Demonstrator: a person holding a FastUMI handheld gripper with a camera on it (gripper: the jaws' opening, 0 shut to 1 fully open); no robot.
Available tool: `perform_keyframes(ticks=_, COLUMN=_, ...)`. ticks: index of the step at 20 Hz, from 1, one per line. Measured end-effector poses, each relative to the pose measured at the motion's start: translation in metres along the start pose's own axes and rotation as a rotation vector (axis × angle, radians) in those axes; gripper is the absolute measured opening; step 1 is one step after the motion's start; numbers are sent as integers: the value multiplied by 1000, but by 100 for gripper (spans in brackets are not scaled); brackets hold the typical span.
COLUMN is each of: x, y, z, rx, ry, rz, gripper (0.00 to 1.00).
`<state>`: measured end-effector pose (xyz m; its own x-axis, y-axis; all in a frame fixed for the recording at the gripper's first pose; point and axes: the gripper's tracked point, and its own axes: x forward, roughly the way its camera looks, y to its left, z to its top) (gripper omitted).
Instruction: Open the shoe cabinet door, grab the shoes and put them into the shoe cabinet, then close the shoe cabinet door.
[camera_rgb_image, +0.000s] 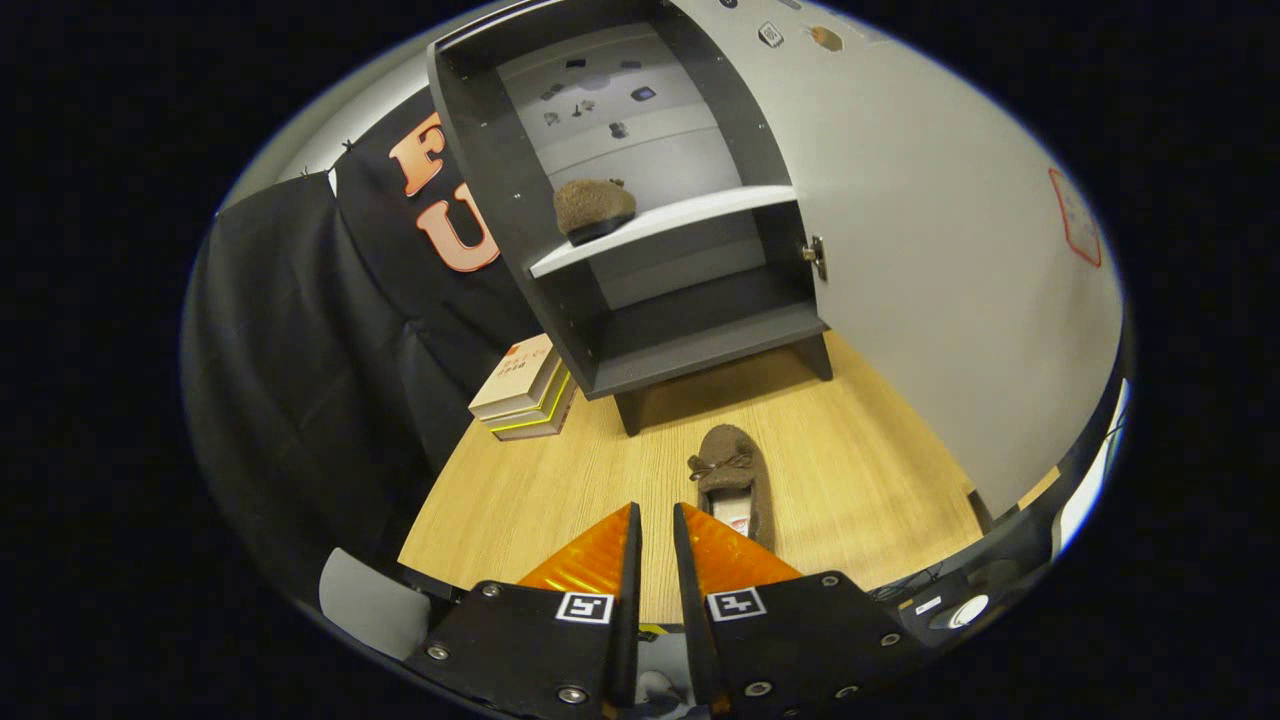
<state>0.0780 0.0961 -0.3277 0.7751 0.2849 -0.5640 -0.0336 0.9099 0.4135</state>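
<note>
With one shoe (594, 208) shelved in the open cabinet (700, 340), the nearly closed, empty gripper (655, 525) must spread to grasp the second shoe (738, 480) just ahead.

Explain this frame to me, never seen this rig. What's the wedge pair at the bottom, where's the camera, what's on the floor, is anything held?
The camera is a fisheye mounted on a handheld two-finger gripper, looking forward along its fingers. A person carries it; there is no robot arm. The two wedges at the bottom are those fingers, nearly together with a narrow gap, and nothing is between them, so nothing is held.

Ahead stands a shoe cabinet with its door swung open. One brown shoe already sits on the cabinet's shelf. The second shoe lies on the wooden surface, just ahead of the right finger and touching neither finger. A stack of books sits beside the cabinet, against the black booth wall.
</note>
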Motion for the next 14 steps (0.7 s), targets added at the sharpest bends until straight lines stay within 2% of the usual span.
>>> perform_keyframes(ticks=9, x=98, y=-25, z=-51, rx=20, ry=157, rz=-43, gripper=21)
perform_keyframes(ticks=14, x=134, y=-39, z=-67, rx=22, ry=224, rz=-61, gripper=21)
